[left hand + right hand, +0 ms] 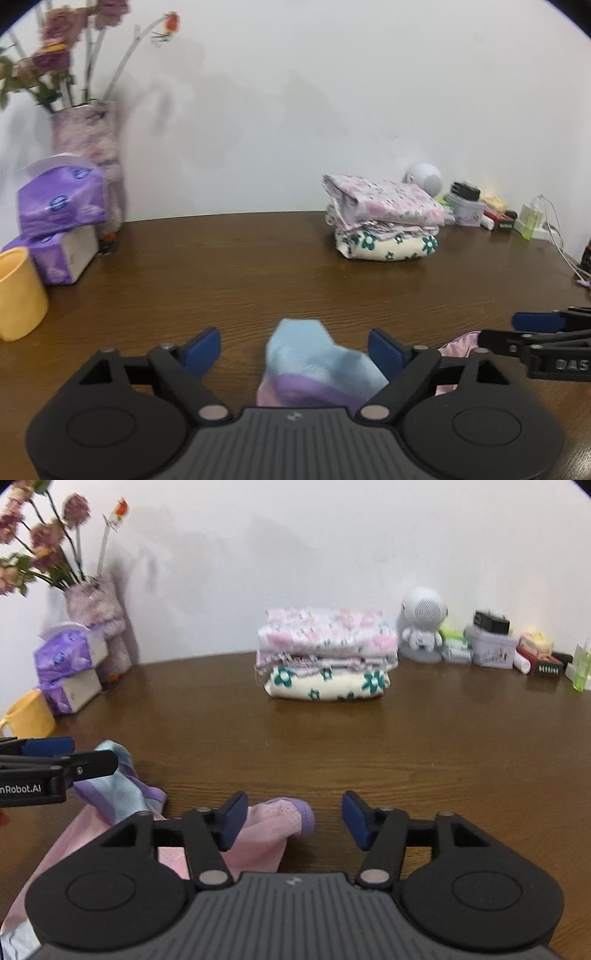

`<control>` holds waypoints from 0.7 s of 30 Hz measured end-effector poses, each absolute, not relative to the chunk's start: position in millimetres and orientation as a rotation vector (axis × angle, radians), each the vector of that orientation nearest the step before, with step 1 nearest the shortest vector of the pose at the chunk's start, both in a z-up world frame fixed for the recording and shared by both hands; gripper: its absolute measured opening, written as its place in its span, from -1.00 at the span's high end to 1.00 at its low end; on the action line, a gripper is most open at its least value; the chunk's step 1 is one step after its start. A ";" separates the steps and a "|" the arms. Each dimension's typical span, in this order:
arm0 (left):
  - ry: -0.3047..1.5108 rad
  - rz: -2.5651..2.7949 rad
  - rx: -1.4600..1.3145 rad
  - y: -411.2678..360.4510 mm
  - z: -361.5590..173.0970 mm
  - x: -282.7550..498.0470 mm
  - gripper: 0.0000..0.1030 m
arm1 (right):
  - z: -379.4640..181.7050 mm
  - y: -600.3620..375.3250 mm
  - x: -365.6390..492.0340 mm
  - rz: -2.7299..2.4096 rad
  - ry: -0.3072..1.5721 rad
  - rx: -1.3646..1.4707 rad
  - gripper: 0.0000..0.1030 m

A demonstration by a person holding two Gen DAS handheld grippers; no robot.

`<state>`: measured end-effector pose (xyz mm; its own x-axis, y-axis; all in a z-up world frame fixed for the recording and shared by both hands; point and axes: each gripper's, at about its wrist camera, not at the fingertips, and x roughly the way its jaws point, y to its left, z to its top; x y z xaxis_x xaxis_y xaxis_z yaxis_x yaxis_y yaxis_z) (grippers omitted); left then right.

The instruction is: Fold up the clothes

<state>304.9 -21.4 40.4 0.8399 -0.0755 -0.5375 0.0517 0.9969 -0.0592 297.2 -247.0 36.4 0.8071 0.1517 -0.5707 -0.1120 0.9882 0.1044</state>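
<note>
A pink garment with light blue and purple parts (314, 365) lies on the brown table near its front edge. In the left wrist view my left gripper (295, 350) is open, its jaws wide on either side of the blue and purple cloth, not closed on it. In the right wrist view the same garment (266, 827) has a pink corner with a purple hem between the jaws. My right gripper (295, 819) is open over that corner. The left gripper also shows at the left edge of the right wrist view (48, 757), above the blue cloth.
A stack of folded floral clothes (325, 653) stands mid-table at the back. Tissue packs (59, 206), a yellow cup (18, 291) and a vase of flowers (88, 140) stand at the left. A white toy figure (423, 624), tins and small boxes (495, 646) line the back right.
</note>
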 end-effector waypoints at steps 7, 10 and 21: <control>0.607 -0.075 -0.032 -11.9 44.2 242.8 -0.77 | 43.3 -228.8 262.8 0.282 0.574 -0.062 -0.64; 0.642 -0.101 -0.037 -11.4 40.9 211.4 -0.77 | 40.0 -213.6 251.3 0.339 0.582 -0.137 -0.64; 0.649 0.010 -0.090 -27.6 26.0 175.8 -0.70 | 22.2 -179.4 253.8 0.349 0.630 -0.256 -0.52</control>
<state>175.8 -27.6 26.0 0.7970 -0.0185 -0.6037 -0.0376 0.9961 -0.0802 253.8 -179.4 22.2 0.7532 0.2390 -0.6128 -0.3924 0.9109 -0.1271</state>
